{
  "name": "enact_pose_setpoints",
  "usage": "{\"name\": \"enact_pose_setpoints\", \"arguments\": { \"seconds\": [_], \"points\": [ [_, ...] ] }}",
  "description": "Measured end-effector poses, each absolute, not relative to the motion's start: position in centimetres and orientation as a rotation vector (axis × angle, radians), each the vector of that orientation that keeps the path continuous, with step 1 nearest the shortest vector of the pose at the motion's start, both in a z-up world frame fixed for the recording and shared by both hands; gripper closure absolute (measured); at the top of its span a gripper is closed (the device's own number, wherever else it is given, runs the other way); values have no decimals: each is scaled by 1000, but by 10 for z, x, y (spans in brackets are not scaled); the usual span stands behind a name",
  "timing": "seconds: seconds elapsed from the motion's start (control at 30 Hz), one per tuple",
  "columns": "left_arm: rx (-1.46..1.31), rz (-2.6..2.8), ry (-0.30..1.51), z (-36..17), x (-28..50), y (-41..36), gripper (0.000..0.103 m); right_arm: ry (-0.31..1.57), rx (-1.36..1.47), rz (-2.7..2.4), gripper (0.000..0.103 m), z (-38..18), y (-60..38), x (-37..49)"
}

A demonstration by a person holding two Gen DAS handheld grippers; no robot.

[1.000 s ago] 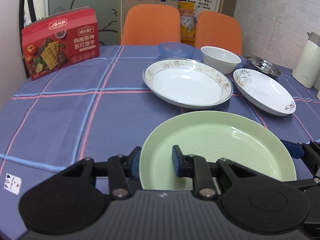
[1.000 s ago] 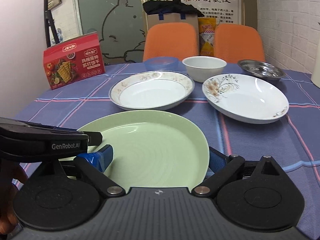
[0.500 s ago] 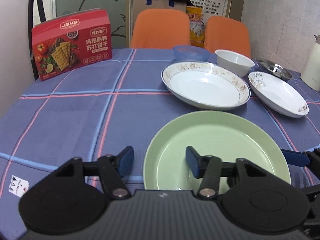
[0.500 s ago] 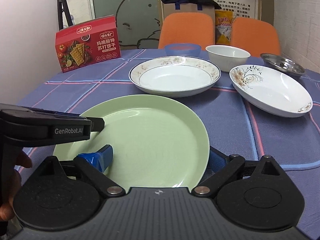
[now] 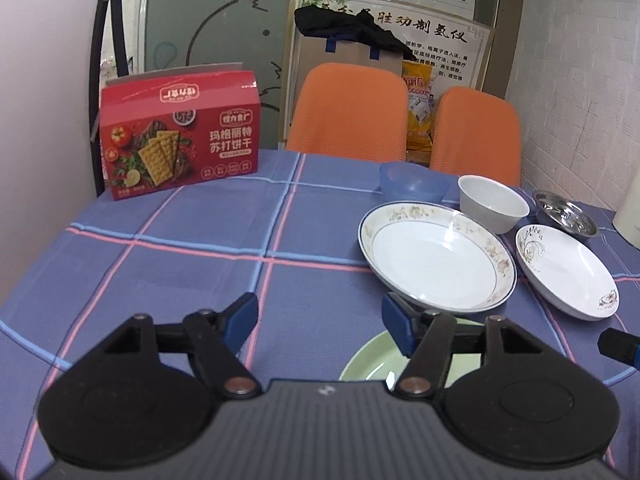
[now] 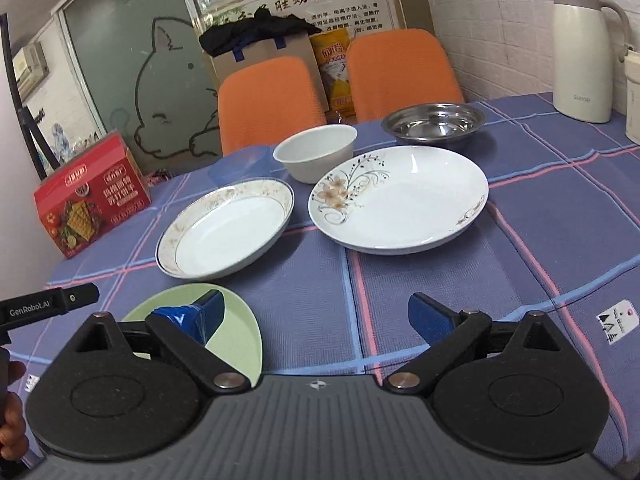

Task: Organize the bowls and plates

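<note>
Left wrist view: my left gripper [image 5: 318,322] opening, nothing between pads. Green plate [image 5: 374,362] lies near, on counter [image 5: 180,264], under right finger. Gold-rimmed plate [image 5: 436,256], floral plate [image 5: 568,272], blue bowl [image 5: 412,180], white bowl [image 5: 492,202], steel bowl [image 5: 568,212] all separate; nothing stacked yet. Cracker box [image 5: 180,146] far left.

Right wrist view: my right gripper [image 6: 316,318] opening, empty, green plate [image 6: 236,336] at its left. Checked cloth, orange chairs [image 6: 272,100], thermos [image 6: 582,50] far right.

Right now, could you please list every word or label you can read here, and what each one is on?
"玛格丽特 苏打饼干": red cracker box; smaller print there is unreadable.
"GenRobot.AI": left claw, on the side seen from the right wrist.
"胜功制氢仪": wall poster; its body text is too small.
Thermos: grey logo, too blurred to read.
</note>
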State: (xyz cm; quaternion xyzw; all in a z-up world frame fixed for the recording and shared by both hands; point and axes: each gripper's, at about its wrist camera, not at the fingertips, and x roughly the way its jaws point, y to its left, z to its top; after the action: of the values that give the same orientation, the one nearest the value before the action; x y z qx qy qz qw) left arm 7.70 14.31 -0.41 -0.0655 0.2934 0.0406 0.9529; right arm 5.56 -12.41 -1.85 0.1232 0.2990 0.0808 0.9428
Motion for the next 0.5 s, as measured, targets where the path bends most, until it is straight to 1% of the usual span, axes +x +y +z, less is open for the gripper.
{"name": "enact_pose_setpoints", "arguments": {
  "seconds": [0.13, 0.23, 0.5],
  "points": [
    [-112, 88, 577, 1, 100, 142, 37, 565, 192, 261, 17, -15, -115, 64],
    [-91, 60, 591, 5, 123, 140, 37, 596, 139, 320, 17, -11, -104, 90],
    [-75, 30, 663, 3, 177, 145, 37, 606, 56, 421, 17, -2, -80, 162]
  ]
}}
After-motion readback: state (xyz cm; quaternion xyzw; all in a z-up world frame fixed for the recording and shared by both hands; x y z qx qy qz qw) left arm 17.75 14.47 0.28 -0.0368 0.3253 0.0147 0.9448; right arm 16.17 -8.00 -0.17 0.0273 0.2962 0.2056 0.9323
